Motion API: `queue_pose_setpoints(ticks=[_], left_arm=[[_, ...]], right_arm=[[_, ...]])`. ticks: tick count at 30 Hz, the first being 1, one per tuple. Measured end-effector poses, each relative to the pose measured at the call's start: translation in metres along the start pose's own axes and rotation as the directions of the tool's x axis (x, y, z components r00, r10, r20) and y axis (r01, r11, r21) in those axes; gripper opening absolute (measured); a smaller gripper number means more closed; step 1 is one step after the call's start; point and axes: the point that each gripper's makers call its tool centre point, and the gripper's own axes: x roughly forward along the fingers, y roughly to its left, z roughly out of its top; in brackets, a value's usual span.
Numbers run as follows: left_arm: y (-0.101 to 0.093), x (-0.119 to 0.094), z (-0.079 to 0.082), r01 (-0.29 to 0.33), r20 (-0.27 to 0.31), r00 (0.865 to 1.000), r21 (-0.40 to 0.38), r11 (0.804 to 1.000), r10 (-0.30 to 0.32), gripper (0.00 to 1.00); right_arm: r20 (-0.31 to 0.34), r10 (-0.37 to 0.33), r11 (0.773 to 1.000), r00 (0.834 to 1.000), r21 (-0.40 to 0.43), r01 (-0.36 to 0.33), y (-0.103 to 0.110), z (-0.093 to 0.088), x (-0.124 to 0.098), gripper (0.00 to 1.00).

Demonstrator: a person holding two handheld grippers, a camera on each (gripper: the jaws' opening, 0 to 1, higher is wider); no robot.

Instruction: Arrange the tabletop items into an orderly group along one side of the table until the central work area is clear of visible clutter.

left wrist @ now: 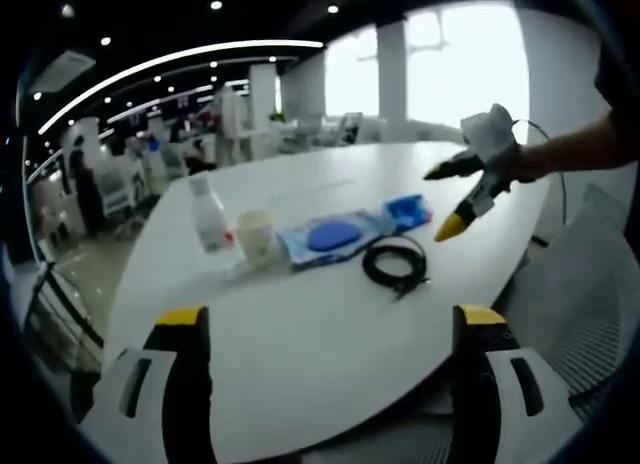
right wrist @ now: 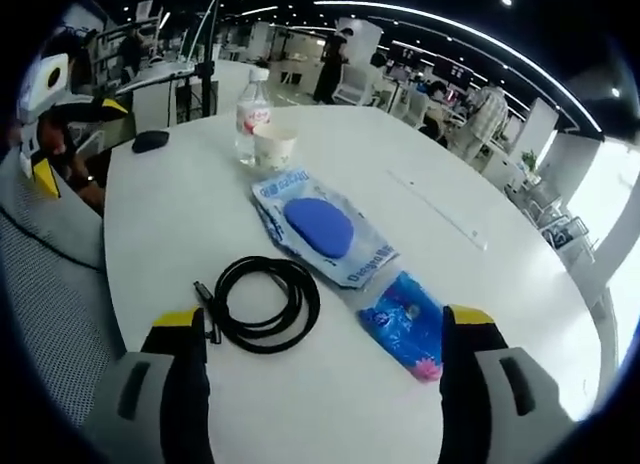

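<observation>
Right gripper (right wrist: 325,359) above coiled cable (right wrist: 265,302)

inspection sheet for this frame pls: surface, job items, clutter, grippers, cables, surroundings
Surface: white table, mostly bare beyond the item row.
Job's things: water bottle upright, paper cup beside it; blue mouse in clear package; small blue packet.
Clutter: dark mouse alone near the far edge.
Grippers: left gripper open, nothing between the jaws; right gripper open, nothing between the jaws, above the table's near edge.
Cables: black coiled cable lying flat, apart from the package.
Surroundings: open office, desks, people standing in the background; mesh chair at the table.
</observation>
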Motion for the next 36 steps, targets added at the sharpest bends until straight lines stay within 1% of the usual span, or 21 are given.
queue_pose_setpoints(ticks=[4, 12, 21, 24, 30, 34, 36], left_arm=[[0.000, 0.000, -0.002, 0.000, -0.010, 1.000, 0.003, 1.000, 0.000, 0.96], [0.000, 0.000, -0.003, -0.003, -0.017, 1.000, 0.005, 1.000, 0.003, 0.95], [0.001, -0.001, -0.001, -0.009, -0.013, 1.000, 0.004, 1.000, 0.009, 0.95], [0.001, -0.001, -0.001, -0.009, -0.014, 1.000, 0.005, 1.000, 0.009, 0.95], [0.000, -0.001, -0.001, -0.009, -0.013, 1.000, 0.004, 1.000, 0.009, 0.95], [0.000, -0.001, -0.002, -0.006, -0.016, 1.000, 0.003, 1.000, 0.006, 0.94], [-0.001, -0.001, -0.002, -0.005, -0.018, 1.000, 0.003, 1.000, 0.005, 0.94]], right_arm=[[0.006, 0.005, 1.000, 1.000, 0.019, -0.005, 0.005, -0.001, -0.001, 0.97], [0.016, 0.021, 0.999, 1.000, 0.023, -0.022, 0.018, -0.003, -0.003, 0.96], [0.029, 0.075, 0.997, 0.997, 0.022, -0.075, 0.043, -0.008, -0.004, 0.95], [0.032, 0.091, 0.996, 0.995, 0.007, -0.092, 0.051, -0.011, -0.003, 0.94], [0.018, 0.127, 0.992, 0.992, -0.002, -0.127, 0.066, -0.018, 0.000, 0.93], [0.016, 0.143, 0.990, 0.990, -0.002, -0.143, 0.073, -0.021, 0.000, 0.92], [0.035, 0.150, 0.989, 0.988, -0.018, -0.149, 0.076, -0.019, 0.000, 0.88]])
